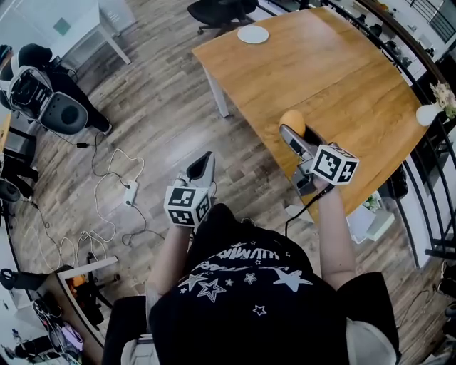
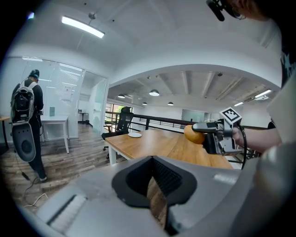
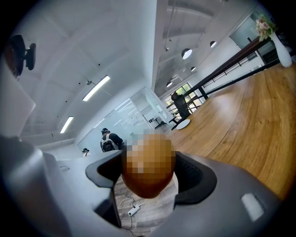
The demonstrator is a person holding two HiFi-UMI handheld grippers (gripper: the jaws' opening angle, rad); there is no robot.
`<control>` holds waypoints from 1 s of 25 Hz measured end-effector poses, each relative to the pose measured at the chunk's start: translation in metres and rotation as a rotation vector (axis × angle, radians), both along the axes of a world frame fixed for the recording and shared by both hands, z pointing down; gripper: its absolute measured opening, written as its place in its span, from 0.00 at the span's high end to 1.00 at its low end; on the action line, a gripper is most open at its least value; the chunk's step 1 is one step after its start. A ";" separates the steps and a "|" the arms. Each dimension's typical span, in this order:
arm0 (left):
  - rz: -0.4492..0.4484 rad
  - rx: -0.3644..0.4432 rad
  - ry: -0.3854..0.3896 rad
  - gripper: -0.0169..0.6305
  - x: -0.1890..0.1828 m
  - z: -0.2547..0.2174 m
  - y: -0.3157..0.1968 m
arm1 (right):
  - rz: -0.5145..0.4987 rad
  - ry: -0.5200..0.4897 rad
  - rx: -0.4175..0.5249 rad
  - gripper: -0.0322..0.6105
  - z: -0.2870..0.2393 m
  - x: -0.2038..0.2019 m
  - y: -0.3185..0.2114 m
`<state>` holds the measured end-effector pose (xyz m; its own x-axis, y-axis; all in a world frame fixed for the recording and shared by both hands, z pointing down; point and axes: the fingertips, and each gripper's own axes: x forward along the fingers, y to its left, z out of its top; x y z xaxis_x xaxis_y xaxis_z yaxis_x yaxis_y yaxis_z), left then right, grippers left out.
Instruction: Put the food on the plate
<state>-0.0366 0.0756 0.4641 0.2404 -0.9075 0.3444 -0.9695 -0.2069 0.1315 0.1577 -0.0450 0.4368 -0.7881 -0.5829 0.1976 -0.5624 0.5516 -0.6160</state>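
Note:
My right gripper (image 1: 289, 131) is shut on a round orange piece of food (image 1: 292, 120) and holds it above the near part of the wooden table (image 1: 349, 78). In the right gripper view the food (image 3: 148, 178) fills the gap between the jaws and is partly blurred. A white plate (image 1: 253, 34) lies empty at the table's far corner, well away from the food. The plate (image 2: 135, 134) and the held food (image 2: 194, 134) also show in the left gripper view. My left gripper (image 1: 203, 164) hangs over the floor left of the table, jaws together and holding nothing.
A white vase with flowers (image 1: 431, 110) stands at the table's right edge. A black office chair (image 1: 221, 11) sits beyond the plate. Cables and a power strip (image 1: 130, 191) lie on the wooden floor. A person with a backpack (image 2: 27, 115) stands far left.

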 end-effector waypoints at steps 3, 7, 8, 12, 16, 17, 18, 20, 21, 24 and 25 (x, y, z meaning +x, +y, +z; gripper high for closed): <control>-0.003 -0.005 0.003 0.97 -0.007 0.003 -0.011 | 0.000 0.005 -0.009 0.41 0.005 -0.005 -0.008; 0.014 -0.013 -0.003 0.97 -0.014 0.008 -0.034 | 0.003 0.018 -0.009 0.41 0.008 -0.009 -0.029; 0.019 -0.014 -0.003 0.97 -0.015 0.010 -0.041 | 0.009 0.020 -0.006 0.41 0.008 -0.009 -0.035; 0.043 0.000 0.003 0.97 -0.025 0.011 -0.074 | 0.038 0.020 0.011 0.41 0.004 -0.011 -0.063; 0.071 0.010 0.024 0.97 -0.044 0.011 -0.121 | 0.074 0.035 0.022 0.41 0.000 -0.022 -0.100; 0.080 0.008 0.029 0.97 -0.049 0.013 -0.134 | 0.086 0.041 0.021 0.41 0.000 -0.025 -0.110; 0.091 0.005 0.033 0.97 -0.054 0.014 -0.147 | 0.098 0.046 0.019 0.41 0.001 -0.028 -0.122; 0.115 0.003 0.037 0.97 -0.062 0.015 -0.176 | 0.127 0.052 0.012 0.41 0.002 -0.033 -0.145; 0.129 0.004 0.038 0.97 -0.066 0.015 -0.191 | 0.142 0.054 0.007 0.41 0.002 -0.035 -0.156; 0.174 0.004 0.042 0.97 -0.077 0.012 -0.237 | 0.188 0.070 -0.010 0.41 0.005 -0.043 -0.190; 0.190 0.004 0.040 0.97 -0.081 0.010 -0.252 | 0.200 0.077 -0.014 0.41 0.006 -0.046 -0.203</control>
<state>-0.1175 -0.1769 0.4746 0.4207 -0.8460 0.3275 -0.9070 -0.3859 0.1684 0.1112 -0.2477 0.4425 -0.6392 -0.7232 0.2615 -0.7055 0.4161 -0.5737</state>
